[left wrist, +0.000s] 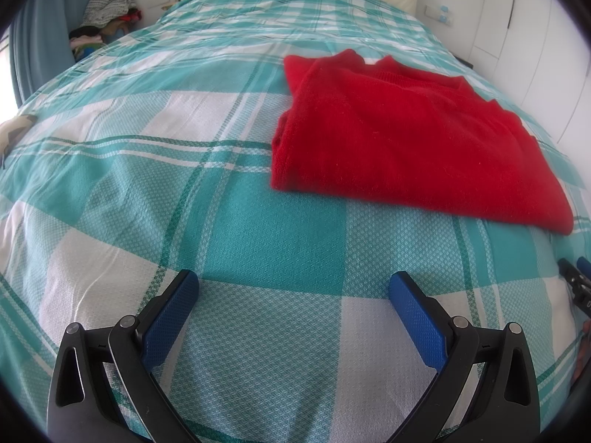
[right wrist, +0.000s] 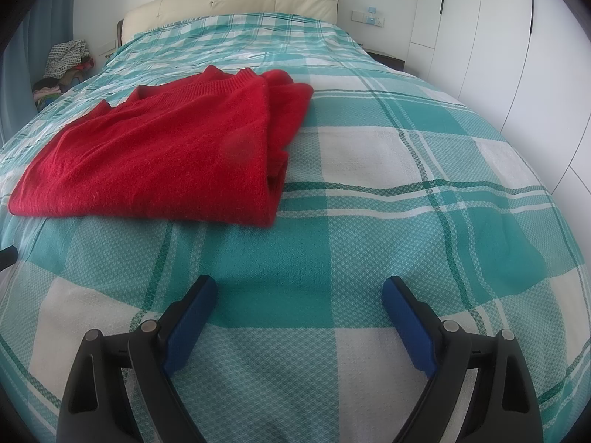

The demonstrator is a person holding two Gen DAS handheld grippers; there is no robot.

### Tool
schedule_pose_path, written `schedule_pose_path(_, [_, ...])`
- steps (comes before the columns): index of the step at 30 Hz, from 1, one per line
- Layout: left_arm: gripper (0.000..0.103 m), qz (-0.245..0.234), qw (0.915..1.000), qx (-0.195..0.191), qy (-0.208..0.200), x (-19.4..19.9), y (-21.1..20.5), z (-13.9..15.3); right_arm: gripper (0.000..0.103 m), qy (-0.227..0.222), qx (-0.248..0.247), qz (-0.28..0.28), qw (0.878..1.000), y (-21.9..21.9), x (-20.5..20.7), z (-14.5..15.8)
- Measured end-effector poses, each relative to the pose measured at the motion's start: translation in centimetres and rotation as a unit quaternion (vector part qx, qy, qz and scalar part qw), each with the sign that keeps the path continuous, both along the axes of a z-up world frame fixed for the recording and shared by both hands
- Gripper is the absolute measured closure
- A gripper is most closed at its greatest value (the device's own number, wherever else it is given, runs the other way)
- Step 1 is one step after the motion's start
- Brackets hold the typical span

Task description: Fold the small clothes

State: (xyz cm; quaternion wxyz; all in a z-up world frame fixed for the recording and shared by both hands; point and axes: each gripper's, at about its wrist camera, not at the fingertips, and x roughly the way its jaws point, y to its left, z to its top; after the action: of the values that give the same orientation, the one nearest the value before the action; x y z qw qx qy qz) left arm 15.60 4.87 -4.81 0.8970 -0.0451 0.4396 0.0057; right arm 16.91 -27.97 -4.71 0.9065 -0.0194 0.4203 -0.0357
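A red knitted sweater (left wrist: 406, 140) lies folded into a flat rectangle on the teal and white checked bedspread (left wrist: 221, 203), its neckline toward the headboard. It also shows in the right wrist view (right wrist: 159, 155). My left gripper (left wrist: 293, 284) is open and empty, hovering over the bedspread in front of and to the left of the sweater. My right gripper (right wrist: 299, 289) is open and empty, over the bedspread (right wrist: 406, 184) in front of and to the right of the sweater. Neither touches the sweater.
A cream padded headboard (right wrist: 229, 3) stands at the far end. A pile of clothes (left wrist: 107, 18) sits beyond the bed's far left corner by a blue curtain (left wrist: 40, 33). White wardrobe doors (right wrist: 517, 55) run along the right. The right gripper's tip (left wrist: 576, 280) shows at the left view's right edge.
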Motion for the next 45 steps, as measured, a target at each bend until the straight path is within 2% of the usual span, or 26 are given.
schedule_pose_path(7, [0.000,0.000,1.0000,0.000,0.000,0.0,0.0,0.0,0.012,0.007,0.000,0.002,1.000,-0.2,0.3,0.2])
schedule_pose_path(9, [0.000,0.000,1.0000,0.000,0.000,0.0,0.0,0.0,0.013,0.018,0.008,0.017,1.000,-0.5,1.1,1.0])
schedule_pose_path(12, [0.000,0.001,1.0000,0.004,0.003,0.0,-0.1,0.1,0.013,-0.001,0.031,0.051,0.998,-1.3,3.1,3.4])
schedule_pose_path(13, [0.000,0.002,1.0000,0.005,0.003,0.0,-0.1,0.2,0.013,-0.005,0.047,0.053,0.997,-1.7,4.3,4.3])
schedule_pose_path(15, [0.001,0.006,0.9999,0.009,-0.001,-0.2,-0.1,0.6,0.013,-0.001,0.114,0.051,0.992,-3.3,7.5,5.2])
schedule_pose_path(18, [0.001,0.009,0.9999,-0.001,-0.014,-0.6,0.4,1.8,0.013,0.035,0.229,0.027,0.972,-5.9,12.7,4.3])
schedule_pose_path(20, [0.001,0.012,0.9992,-0.022,-0.032,-1.1,1.1,3.0,0.015,0.063,0.278,0.011,0.958,-6.4,15.1,2.7])
schedule_pose_path(23, [0.001,0.017,0.9976,-0.040,-0.054,-1.6,2.1,4.7,0.028,0.093,0.335,0.008,0.938,-6.2,16.9,0.5])
schedule_pose_path(24, [0.001,0.017,0.9973,-0.042,-0.057,-1.7,2.3,5.2,0.036,0.106,0.338,0.008,0.935,-5.9,17.3,-0.1])
schedule_pose_path(26, [0.001,0.019,0.9970,-0.041,-0.063,-1.8,2.7,6.1,0.069,0.125,0.319,0.013,0.939,-5.1,17.8,-0.3])
schedule_pose_path(27, [0.001,0.020,0.9968,-0.038,-0.067,-1.9,3.0,6.6,0.091,0.137,0.310,0.017,0.941,-4.6,17.9,-0.2])
schedule_pose_path(30, [0.001,0.039,0.9962,-0.026,-0.073,-2.0,4.4,7.6,0.092,0.130,0.272,0.028,0.953,-2.4,17.9,2.8])
schedule_pose_path(33, [0.001,0.069,0.9942,-0.030,-0.076,-2.1,6.3,8.3,0.092,0.111,0.263,0.057,0.957,1.3,17.8,7.4])
schedule_pose_path(37, [0.001,0.104,0.9898,-0.050,-0.083,-2.3,8.7,8.6,0.092,0.102,0.251,0.110,0.956,9.1,18.8,12.2])
schedule_pose_path(41, [0.001,0.128,0.9873,-0.053,-0.078,-2.1,10.2,8.2,0.092,0.115,0.230,0.153,0.954,18.4,19.9,12.4])
schedule_pose_path(45, [0.001,0.141,0.9851,-0.065,-0.074,-2.1,11.3,8.2,0.092,0.134,0.231,0.160,0.950,24.9,20.0,9.1])
